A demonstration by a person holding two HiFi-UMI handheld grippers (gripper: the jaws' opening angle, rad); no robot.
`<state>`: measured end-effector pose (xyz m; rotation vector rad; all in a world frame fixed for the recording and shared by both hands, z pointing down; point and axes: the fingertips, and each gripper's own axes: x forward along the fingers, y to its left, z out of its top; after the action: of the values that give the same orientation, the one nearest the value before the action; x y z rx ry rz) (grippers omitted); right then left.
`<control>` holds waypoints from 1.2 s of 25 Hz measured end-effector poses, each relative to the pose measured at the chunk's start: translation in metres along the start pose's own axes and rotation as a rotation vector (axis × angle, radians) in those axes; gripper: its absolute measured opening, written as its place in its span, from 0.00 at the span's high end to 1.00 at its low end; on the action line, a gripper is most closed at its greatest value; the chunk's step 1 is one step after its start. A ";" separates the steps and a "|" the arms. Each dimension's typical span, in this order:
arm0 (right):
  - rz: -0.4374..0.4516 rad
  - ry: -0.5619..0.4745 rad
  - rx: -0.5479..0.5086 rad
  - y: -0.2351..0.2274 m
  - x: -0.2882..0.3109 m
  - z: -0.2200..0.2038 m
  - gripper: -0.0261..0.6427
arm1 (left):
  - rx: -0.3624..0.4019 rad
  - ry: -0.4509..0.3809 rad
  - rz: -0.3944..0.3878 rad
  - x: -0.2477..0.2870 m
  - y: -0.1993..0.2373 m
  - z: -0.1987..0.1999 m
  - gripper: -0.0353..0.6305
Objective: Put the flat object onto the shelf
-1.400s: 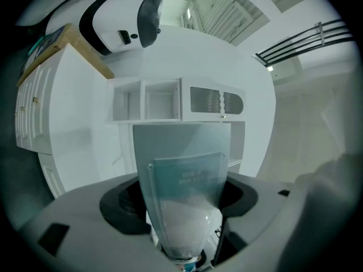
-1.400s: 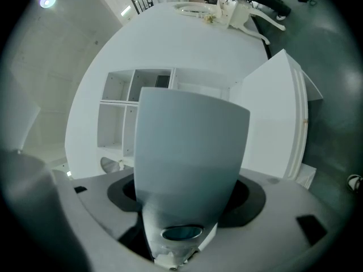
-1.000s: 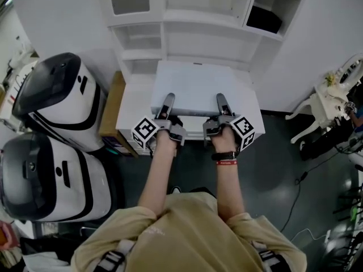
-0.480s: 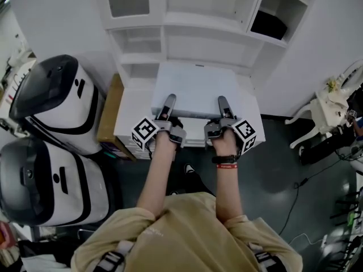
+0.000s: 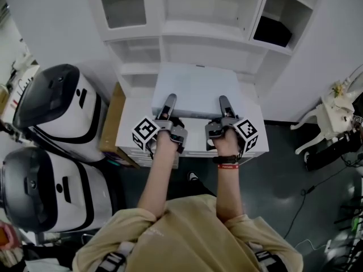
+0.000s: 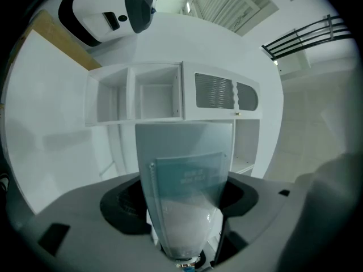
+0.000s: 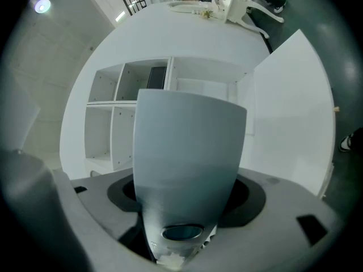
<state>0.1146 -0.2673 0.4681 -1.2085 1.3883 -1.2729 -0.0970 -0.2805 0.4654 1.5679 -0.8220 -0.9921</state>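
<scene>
Flat object (image 5: 195,86), seemingly clamped, left gripper (image 5: 169,100), right gripper (image 5: 223,101), arms outstretched

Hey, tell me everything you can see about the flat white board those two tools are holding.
The white board is a plain, smooth rectangular slab, matte, maybe painted wood or plastic. It lies roughly level, long side across the head view, just before the white shelf unit. The left tool and right tool clamp its near edge, one toward each end. Whether it rests on anything underneath is unclear.
</scene>
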 end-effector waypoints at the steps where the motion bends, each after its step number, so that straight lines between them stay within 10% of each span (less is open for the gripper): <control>1: -0.001 0.001 0.003 0.002 0.003 0.001 0.47 | 0.004 -0.001 0.007 0.003 -0.001 0.001 0.44; 30: 0.009 -0.004 -0.007 0.092 0.058 0.039 0.47 | -0.058 -0.038 0.025 0.078 -0.069 0.015 0.45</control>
<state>0.1353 -0.3304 0.3737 -1.2078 1.3948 -1.2600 -0.0776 -0.3417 0.3822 1.4899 -0.8302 -1.0218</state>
